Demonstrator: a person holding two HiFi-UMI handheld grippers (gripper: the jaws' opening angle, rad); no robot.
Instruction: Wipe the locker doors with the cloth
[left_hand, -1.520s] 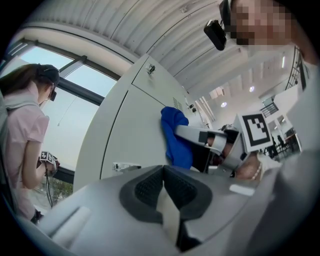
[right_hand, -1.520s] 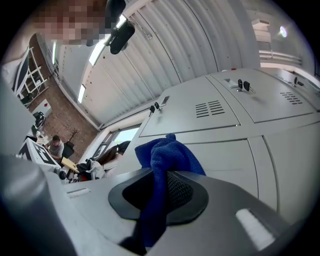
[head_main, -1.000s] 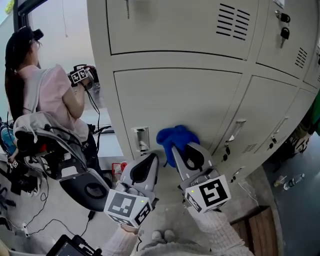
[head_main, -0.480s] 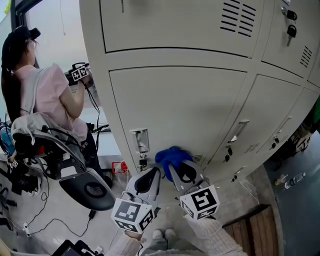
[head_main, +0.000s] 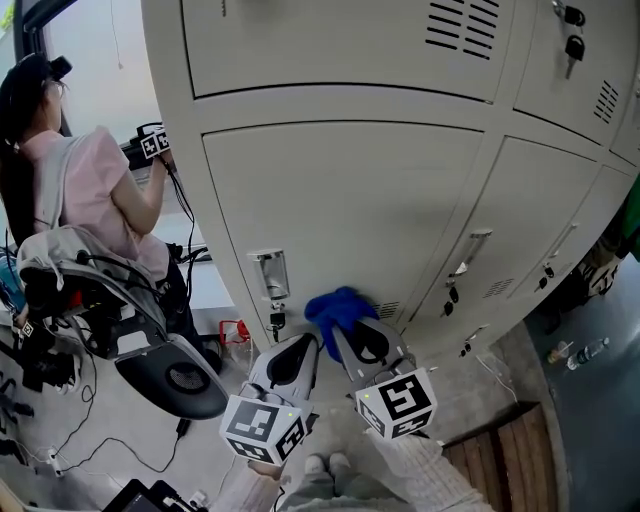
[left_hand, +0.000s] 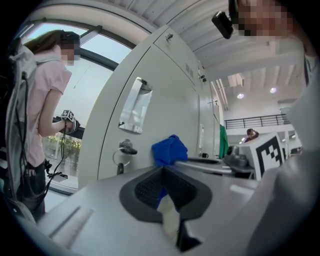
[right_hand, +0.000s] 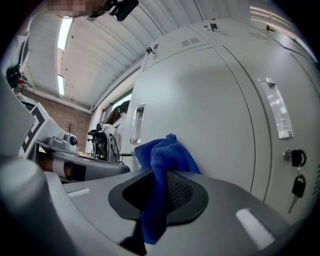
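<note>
My right tongs (head_main: 350, 330) pinch the blue cloth (head_main: 335, 306) low on the locker door (head_main: 340, 210), near its bottom edge. My left tongs (head_main: 303, 342) are pressed together just beside.

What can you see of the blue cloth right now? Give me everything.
The blue cloth looks like soft, nubbly microfibre, crumpled into a bunch. The right gripper is shut on it: a fold runs down between the jaws and a tail hangs below them, while the bunched end sticks out past the fingertips. That end looks pressed against the pale locker door, low on it, to the right of the handle recess. Nothing else touches it.
</note>
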